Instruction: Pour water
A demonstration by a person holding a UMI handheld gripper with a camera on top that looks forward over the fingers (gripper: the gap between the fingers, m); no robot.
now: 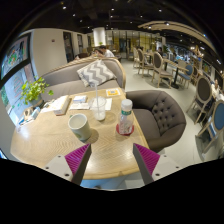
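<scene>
A clear plastic water bottle [125,115] with a pale cap and a pink label stands upright on a round wooden table [100,150], ahead of my right finger. A white cup [79,125] stands to its left, ahead of my left finger. A clear glass [97,104] stands farther back between them. My gripper [111,160] is open and empty, its magenta pads [77,157] spread wide over the table's near edge, short of both bottle and cup.
A potted plant [36,91] stands at the table's left. Papers and a book [62,104] lie at the back. A grey sofa with a patterned cushion [96,72] and a tufted armchair [160,112] surround the table. Café chairs [160,66] stand beyond.
</scene>
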